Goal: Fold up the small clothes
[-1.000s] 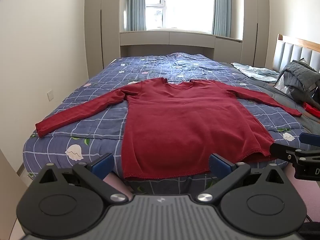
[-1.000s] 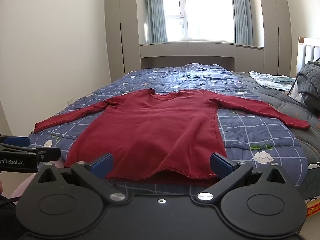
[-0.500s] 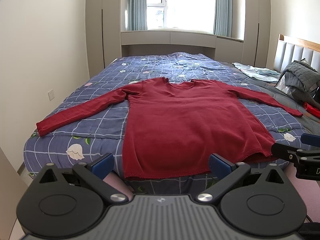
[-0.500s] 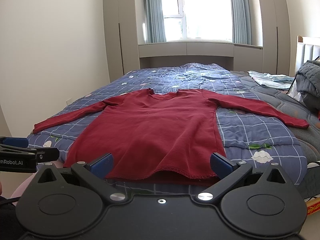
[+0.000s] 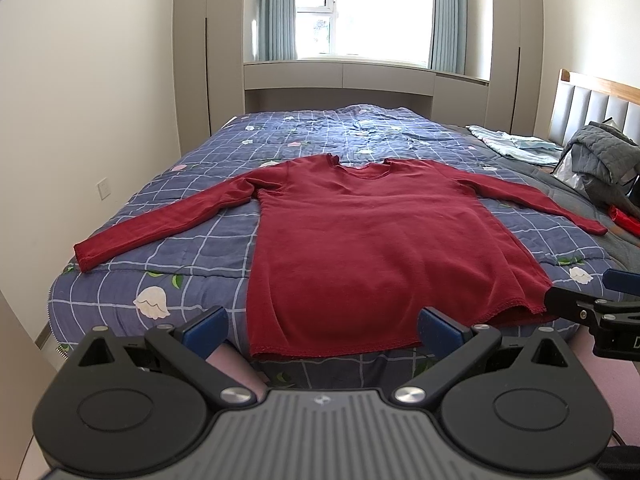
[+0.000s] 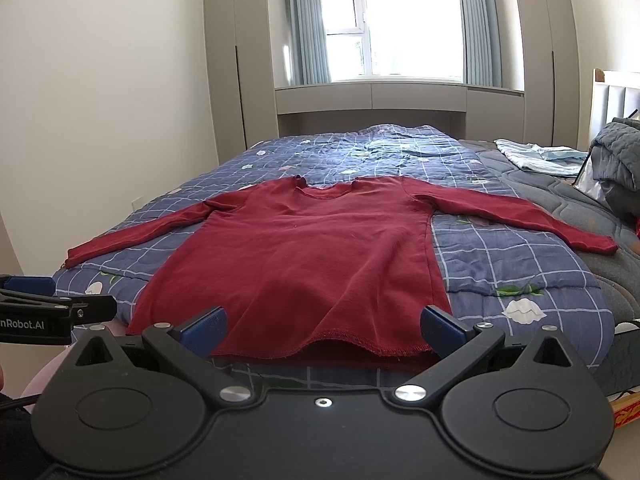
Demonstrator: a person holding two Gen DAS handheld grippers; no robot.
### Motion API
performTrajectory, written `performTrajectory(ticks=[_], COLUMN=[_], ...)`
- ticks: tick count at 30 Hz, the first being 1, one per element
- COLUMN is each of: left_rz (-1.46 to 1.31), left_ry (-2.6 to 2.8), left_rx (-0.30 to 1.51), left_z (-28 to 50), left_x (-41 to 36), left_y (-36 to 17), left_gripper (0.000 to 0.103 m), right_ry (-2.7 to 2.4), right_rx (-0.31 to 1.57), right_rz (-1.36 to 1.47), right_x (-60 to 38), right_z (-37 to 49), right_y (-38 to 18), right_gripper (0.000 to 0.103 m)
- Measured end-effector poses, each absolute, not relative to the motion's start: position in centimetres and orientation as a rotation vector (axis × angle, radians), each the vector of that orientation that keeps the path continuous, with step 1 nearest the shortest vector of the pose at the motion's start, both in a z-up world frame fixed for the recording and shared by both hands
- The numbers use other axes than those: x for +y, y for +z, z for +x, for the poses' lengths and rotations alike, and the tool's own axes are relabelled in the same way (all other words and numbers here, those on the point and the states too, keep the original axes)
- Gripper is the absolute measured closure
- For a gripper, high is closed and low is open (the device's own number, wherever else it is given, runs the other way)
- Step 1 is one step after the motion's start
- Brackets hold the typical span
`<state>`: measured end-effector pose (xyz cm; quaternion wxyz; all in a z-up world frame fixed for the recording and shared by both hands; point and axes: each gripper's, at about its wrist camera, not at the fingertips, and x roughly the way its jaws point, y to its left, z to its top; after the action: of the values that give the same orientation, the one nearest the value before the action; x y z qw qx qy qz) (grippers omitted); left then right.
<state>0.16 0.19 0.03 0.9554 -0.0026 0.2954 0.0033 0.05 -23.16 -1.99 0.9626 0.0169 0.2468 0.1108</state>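
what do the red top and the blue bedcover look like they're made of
Red long-sleeved top: looks like soft matte knit, perhaps fleecy cotton; fuzzy surface, stitched hem, limp drape.
Blue checked quilt: seems a thin padded cotton-like fabric; puffy stitched squares, printed white flowers, no sheen.

Bright daylight from overexposed white-framed window at back; soft shadows; sharp focus; fisheye bowing and dark vignette at corners
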Motion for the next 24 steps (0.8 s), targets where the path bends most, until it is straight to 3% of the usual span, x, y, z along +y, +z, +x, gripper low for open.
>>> performTrajectory(ticks=[24], left_rz=[-0.005], left_ry=[0.008], left_rx=[0.599], left_z=[0.13], left_x=[0.13], left_y=[0.01], left_gripper=[0.0], right_ry=[0.224], right_rx=[0.503], right_rz=[0.035], right_x=[-23.18], right_z=[-0.02], right_y=[-1.92], right_gripper=[0.0])
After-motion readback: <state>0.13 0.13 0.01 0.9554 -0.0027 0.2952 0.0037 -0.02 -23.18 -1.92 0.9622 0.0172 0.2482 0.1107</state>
